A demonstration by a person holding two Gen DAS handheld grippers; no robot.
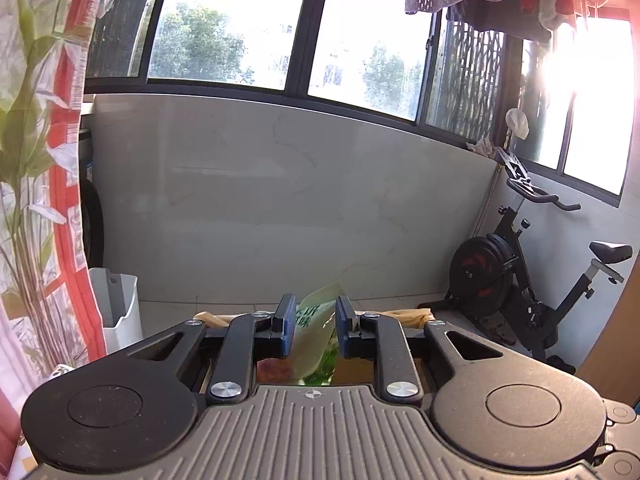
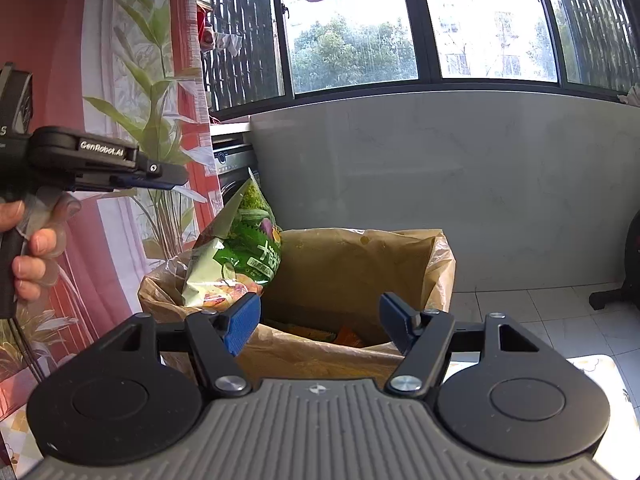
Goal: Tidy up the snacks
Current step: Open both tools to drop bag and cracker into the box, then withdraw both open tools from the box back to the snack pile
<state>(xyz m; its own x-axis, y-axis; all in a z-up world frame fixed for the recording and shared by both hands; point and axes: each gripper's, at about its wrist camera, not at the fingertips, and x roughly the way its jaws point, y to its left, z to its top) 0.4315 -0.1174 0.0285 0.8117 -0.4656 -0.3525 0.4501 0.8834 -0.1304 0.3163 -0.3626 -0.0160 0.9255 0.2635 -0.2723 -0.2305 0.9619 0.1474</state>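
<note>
sunlit balcony, left gripper (image 1: 315, 326) jaws loose around green snack bag (image 2: 236, 254), right gripper (image 2: 320, 324) jaws apart over brown bag (image 2: 360, 256)

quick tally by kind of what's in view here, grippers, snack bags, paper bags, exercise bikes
grippers: 2, left gripper with the green snack bag between its pads, right gripper open
snack bags clearly visible: 1, green snack bag; packets deeper in the bag are too hidden to count
brown paper bags: 1
exercise bikes: 1
total: 5
</note>
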